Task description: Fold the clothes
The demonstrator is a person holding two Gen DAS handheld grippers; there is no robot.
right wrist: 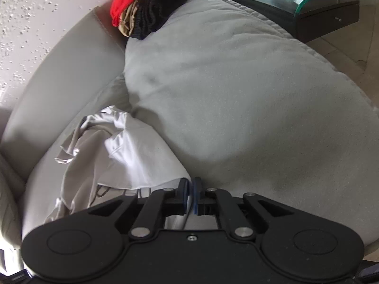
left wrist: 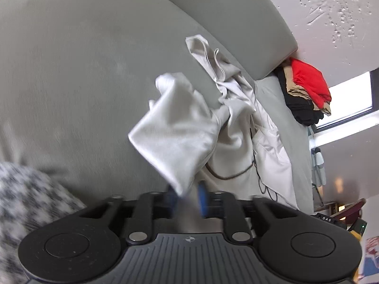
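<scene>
Left wrist view: left tongs (left wrist: 187, 195) are pinching a corner of the white garment (left wrist: 180, 127), lifting it off the sofa (left wrist: 71, 71) for spreading. Right wrist view: right tongs (right wrist: 190, 194) are clamping another edge of it (right wrist: 132, 156), keeping the cloth taut.

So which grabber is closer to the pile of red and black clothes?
Cannot tell. The left gripper and right gripper both pinch the white garment, well short of the pile in each view.

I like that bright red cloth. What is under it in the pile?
Under the red cloth lie a tan garment and then black clothes, stacked on the grey sofa. Whatever lies beneath the black ones is covered.
</scene>
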